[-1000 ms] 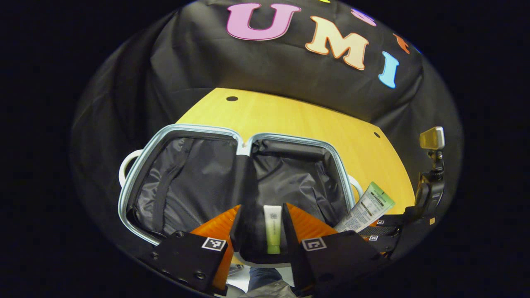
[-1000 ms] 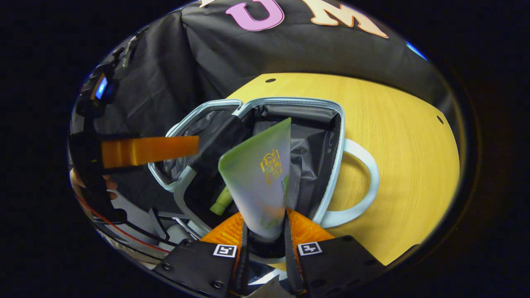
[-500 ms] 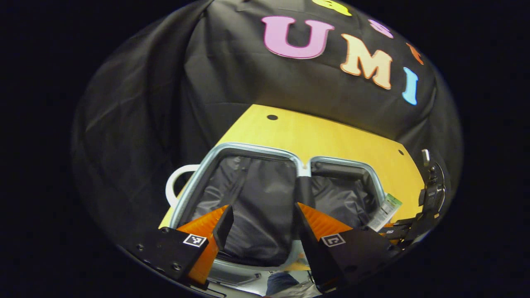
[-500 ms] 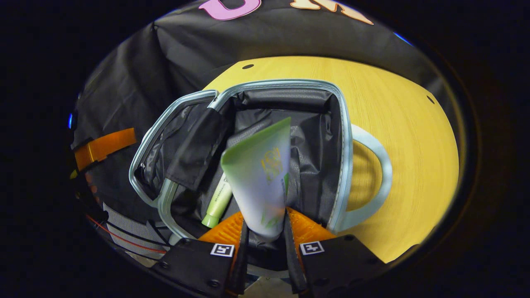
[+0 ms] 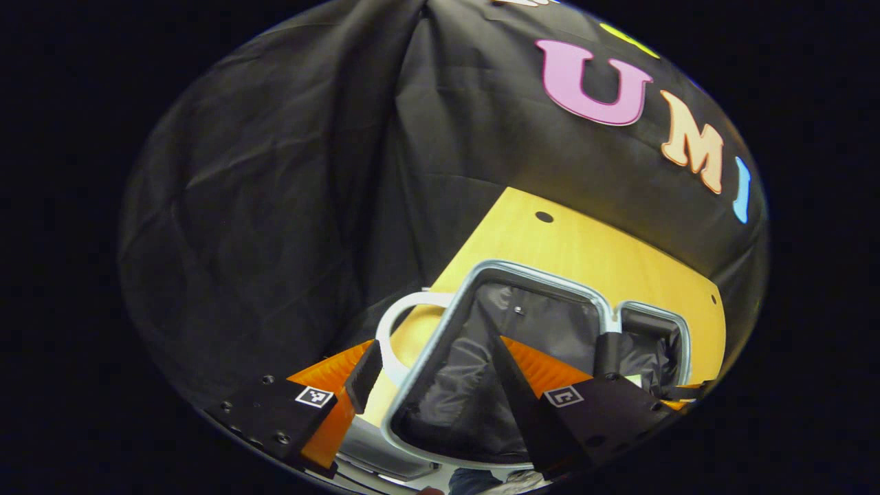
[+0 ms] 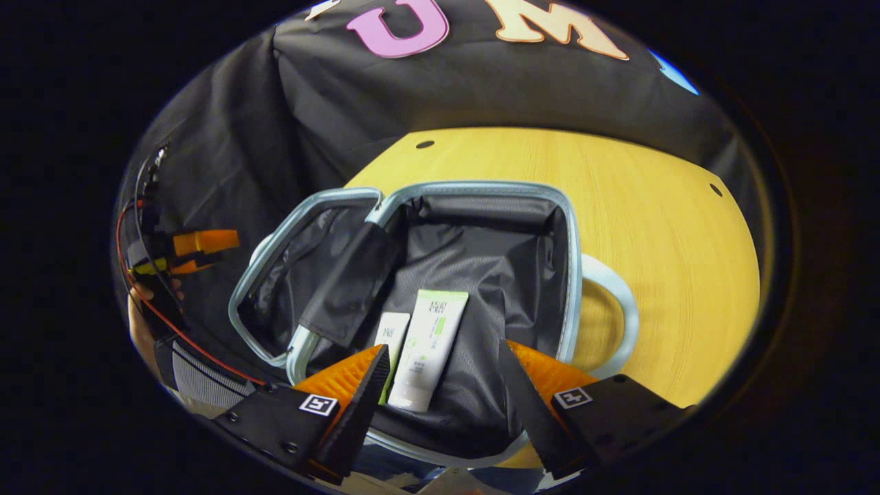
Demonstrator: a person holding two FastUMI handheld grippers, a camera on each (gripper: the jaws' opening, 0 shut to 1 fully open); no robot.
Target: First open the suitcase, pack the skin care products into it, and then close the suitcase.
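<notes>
The big tube has been let go and is now laid in the suitcase; the left gripper has been swung away to the side.

In the right gripper view, the right gripper (image 6: 440,385) is seen with its jaws spread wide and nothing held. The big tube (image 6: 427,347) is laid flat on the dark lining, just beside a small tube (image 6: 392,335), both in the right half of the open suitcase (image 6: 574,275) on the yellow tabletop (image 6: 674,261). The left gripper (image 6: 199,249) is seen far off at the left. In the left gripper view, the left gripper (image 5: 430,375) is held with its jaws wide apart and empty, over the suitcase's left half (image 5: 440,344) and its white handle (image 5: 388,330).
</notes>
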